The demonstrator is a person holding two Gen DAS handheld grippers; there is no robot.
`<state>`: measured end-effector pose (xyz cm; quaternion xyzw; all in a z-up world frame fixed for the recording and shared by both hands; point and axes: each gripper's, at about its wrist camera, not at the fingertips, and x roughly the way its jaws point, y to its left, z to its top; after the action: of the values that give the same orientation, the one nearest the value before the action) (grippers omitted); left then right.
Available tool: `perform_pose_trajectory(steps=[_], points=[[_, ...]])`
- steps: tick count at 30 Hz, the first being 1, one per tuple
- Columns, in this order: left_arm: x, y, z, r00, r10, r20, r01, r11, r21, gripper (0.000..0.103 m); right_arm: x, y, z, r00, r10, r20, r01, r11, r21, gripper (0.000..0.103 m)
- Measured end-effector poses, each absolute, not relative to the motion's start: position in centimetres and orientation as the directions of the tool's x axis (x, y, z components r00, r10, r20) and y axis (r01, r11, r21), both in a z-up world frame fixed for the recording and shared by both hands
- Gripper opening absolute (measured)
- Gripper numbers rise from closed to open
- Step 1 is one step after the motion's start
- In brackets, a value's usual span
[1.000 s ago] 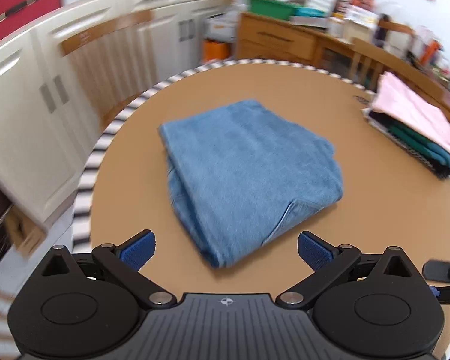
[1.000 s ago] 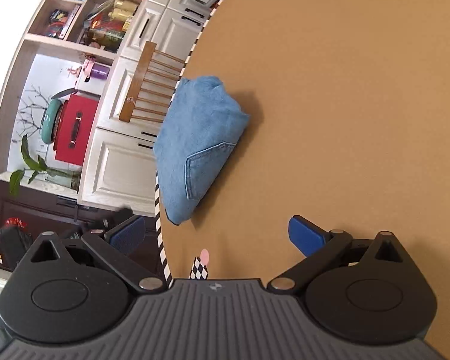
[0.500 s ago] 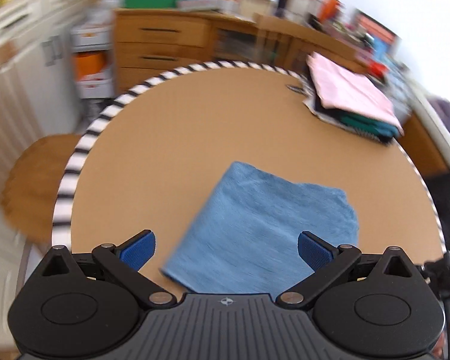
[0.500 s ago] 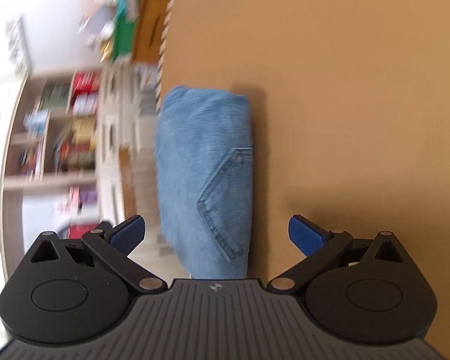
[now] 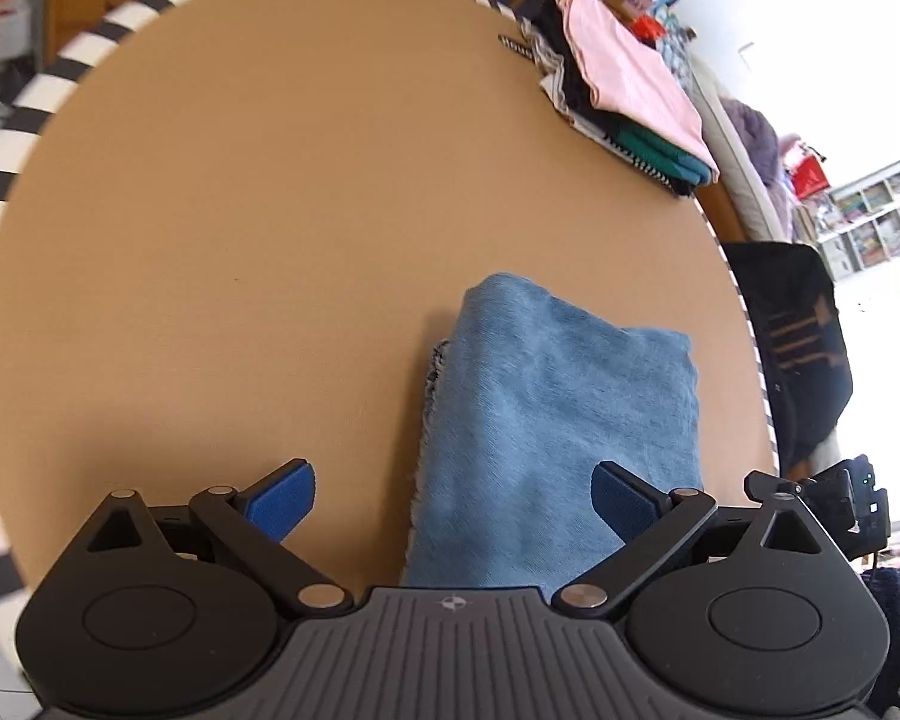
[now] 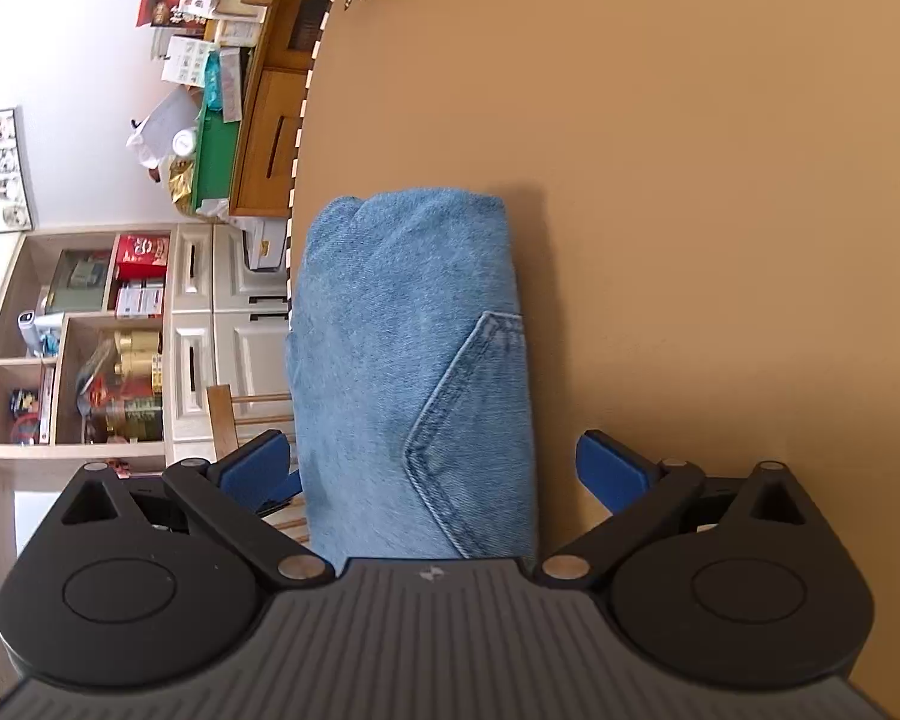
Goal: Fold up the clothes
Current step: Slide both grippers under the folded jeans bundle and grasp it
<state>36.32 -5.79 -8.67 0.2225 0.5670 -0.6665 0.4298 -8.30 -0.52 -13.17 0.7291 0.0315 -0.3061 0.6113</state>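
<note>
— Left wrist view: what shows?
— Folded jeans [image 5: 561,420] on the counter [image 5: 240,240], left hand-held gripper [image 5: 453,495] spread; a clothes stack [image 5: 624,90] beyond.
— Right wrist view?
— Right hand-held gripper [image 6: 429,468] spread around the jeans' back pocket [image 6: 474,420].

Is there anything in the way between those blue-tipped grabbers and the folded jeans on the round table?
Nothing visible. The folded jeans lie right in front of the right hand-held gripper, whose open jaws straddle them. The left hand-held gripper is open too, with only bare table beside them. The clothes stack sits far off.
</note>
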Motion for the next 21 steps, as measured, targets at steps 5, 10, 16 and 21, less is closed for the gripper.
perform_pose_trajectory(steps=[5, 10, 16, 21], points=[[36.8, -8.5, -11.6, -0.638, -0.178, -0.749, 0.763, -0.022, -0.646, 0.101, -8.0, -0.6, -13.2, 0.806, -0.336, -0.487, 0.407, -0.282, 0.869, 0.103], [37.0, -11.0, -13.2, -0.729, -0.059, -0.681, 0.684, -0.050, -0.728, 0.100, -8.1, -0.3, -13.3, 0.797, -0.352, -0.491, 0.401, -0.298, 0.866, 0.103], [36.3, -12.6, -15.0, -0.810, 0.040, -0.586, 0.585, -0.038, -0.810, 0.099, -7.8, -0.3, -13.1, 0.788, -0.359, -0.500, 0.411, -0.298, 0.862, 0.103], [35.5, -13.0, -16.5, -0.859, 0.079, -0.506, 0.506, -0.028, -0.862, 0.094, -7.8, -0.8, -13.3, 0.799, -0.340, -0.496, 0.407, -0.302, 0.862, 0.103]])
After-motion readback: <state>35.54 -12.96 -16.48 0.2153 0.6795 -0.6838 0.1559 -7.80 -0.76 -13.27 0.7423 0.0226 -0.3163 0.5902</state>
